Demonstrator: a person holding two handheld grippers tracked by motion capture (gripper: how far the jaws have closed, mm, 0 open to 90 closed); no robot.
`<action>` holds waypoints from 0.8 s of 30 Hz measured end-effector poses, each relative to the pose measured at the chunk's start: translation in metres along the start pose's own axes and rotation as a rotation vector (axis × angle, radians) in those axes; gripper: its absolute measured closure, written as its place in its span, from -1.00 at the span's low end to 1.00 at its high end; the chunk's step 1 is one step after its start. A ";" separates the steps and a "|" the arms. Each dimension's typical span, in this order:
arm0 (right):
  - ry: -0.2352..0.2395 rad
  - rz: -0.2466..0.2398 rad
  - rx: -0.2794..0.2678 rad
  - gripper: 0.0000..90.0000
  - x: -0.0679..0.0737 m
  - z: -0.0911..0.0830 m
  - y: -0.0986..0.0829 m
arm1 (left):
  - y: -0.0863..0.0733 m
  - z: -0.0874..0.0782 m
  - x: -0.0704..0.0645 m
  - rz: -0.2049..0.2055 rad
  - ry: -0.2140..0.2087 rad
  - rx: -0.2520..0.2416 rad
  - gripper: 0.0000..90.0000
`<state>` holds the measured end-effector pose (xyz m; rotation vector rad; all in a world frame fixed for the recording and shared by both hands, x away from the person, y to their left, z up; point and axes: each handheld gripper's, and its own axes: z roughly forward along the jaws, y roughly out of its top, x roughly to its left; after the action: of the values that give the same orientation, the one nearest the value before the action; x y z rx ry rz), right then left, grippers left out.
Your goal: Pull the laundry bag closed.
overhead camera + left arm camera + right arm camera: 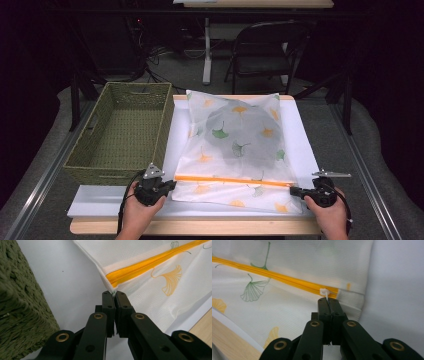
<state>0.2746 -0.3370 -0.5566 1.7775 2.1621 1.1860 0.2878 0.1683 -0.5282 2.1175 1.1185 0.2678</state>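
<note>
The orange zipper [234, 180] is running crosswise between them: the right gripper [328, 300] is pinching its white pull [323, 292], while the left gripper [114, 293] is clamping the bag [235, 145] corner opposite.

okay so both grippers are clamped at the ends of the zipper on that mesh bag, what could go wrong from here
1. The right gripper pinches only the thin white zipper pull; it could slip out or snap if tugged hard.
2. The left gripper holds just the bag corner by the zipper end; the mesh may slide free or bunch, jamming the slider.
3. The bag is unweighted on the smooth white mat, so a pull might drag it toward the basket.
</note>
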 end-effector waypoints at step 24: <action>-0.018 0.006 -0.018 1.00 -0.006 -0.006 -0.002 | -0.003 0.006 -0.001 -0.010 -0.010 0.010 0.92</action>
<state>0.2721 -0.3449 -0.5559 1.7819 2.1312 1.1817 0.2881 0.1657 -0.5339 2.1193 1.1264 0.2465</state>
